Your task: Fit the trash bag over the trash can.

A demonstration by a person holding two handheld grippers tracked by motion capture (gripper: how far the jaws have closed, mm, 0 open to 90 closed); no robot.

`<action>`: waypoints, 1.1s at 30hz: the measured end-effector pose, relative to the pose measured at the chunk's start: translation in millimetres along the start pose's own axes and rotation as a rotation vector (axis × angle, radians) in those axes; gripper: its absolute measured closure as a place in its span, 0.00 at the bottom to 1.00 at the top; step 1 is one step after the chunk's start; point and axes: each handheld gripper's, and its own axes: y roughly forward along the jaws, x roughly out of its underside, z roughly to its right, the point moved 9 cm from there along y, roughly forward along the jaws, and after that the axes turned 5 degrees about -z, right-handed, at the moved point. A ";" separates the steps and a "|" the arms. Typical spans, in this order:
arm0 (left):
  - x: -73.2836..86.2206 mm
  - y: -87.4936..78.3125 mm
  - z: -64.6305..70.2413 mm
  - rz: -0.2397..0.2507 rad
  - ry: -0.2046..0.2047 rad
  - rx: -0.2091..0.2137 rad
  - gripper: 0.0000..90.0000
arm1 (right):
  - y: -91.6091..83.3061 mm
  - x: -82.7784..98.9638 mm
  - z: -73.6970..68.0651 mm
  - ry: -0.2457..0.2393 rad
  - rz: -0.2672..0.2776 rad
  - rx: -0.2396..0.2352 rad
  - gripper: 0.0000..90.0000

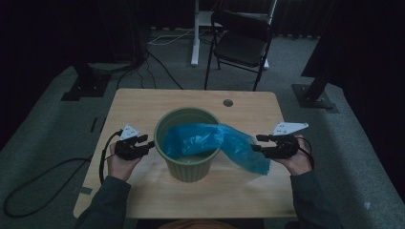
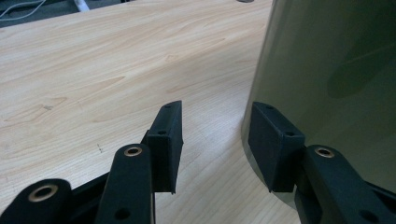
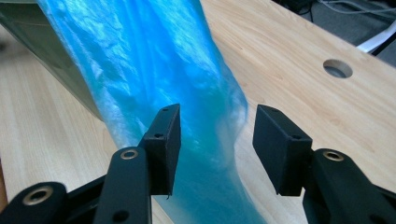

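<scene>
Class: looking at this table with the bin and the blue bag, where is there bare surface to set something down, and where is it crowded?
Bare wood lies behind the green bin up to the round hole, and along the table near edge. It is crowded at mid-table: the left gripper flanks the bin, the blue bag drapes toward the right gripper.

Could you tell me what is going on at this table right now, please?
A person is fitting a blue plastic bag into a green bin on the wooden table. Part of the bag lies inside the bin and the rest drapes over its rim onto the table. The right tongs stand open at the bag's loose end, not pinching it. The left tongs are open beside the bin's outer wall, holding nothing.
</scene>
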 end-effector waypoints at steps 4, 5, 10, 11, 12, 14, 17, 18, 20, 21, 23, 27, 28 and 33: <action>-0.6 -6.0 2.5 0.008 0.009 0.006 0.61 | 4.0 6.2 6.0 0.031 -0.013 -0.032 0.63; -0.5 -7.1 3.0 0.010 0.009 0.008 0.61 | 5.0 7.6 4.6 0.031 -0.017 -0.061 0.64; 0.0 -14.8 7.1 0.021 0.014 0.021 0.61 | 8.2 10.7 1.7 0.033 -0.026 -0.104 0.77; 0.2 -16.4 8.4 0.022 0.017 0.025 0.61 | 8.2 10.3 1.2 0.033 -0.023 -0.112 0.81; 0.8 -18.2 10.1 0.023 0.024 0.029 0.61 | 7.6 9.3 0.7 0.030 -0.017 -0.116 0.85; 1.6 -19.7 12.4 0.022 0.031 0.035 0.61 | 5.7 5.8 -0.3 0.026 0.000 -0.123 0.91; 1.6 -20.4 15.6 0.022 0.041 0.045 0.61 | 2.3 -0.3 -1.4 0.026 0.023 -0.135 0.97; 0.8 -20.2 17.0 0.023 0.044 0.048 0.61 | 1.3 -2.5 -1.8 0.026 0.032 -0.139 0.97; -0.7 -20.0 19.0 0.026 0.045 0.058 0.61 | -0.1 -5.1 -2.5 0.023 0.041 -0.144 0.98; -1.7 -19.8 20.2 0.028 0.048 0.062 0.61 | -2.0 -8.9 -3.8 0.020 0.052 -0.153 0.98; -3.6 -19.3 23.1 0.029 0.057 0.068 0.61 | -3.8 -13.9 -5.1 0.011 0.062 -0.158 0.98; -7.4 -18.1 30.4 0.031 0.070 0.087 0.61 | -6.1 -21.0 -6.9 0.001 0.072 -0.164 0.98; -8.0 -18.0 31.0 0.030 0.074 0.081 0.62 | -8.1 -27.5 -8.3 -0.009 0.082 -0.169 0.98; -11.5 -17.6 33.0 0.037 0.076 0.088 0.62 | -10.2 -39.7 -9.6 -0.028 0.093 -0.170 0.98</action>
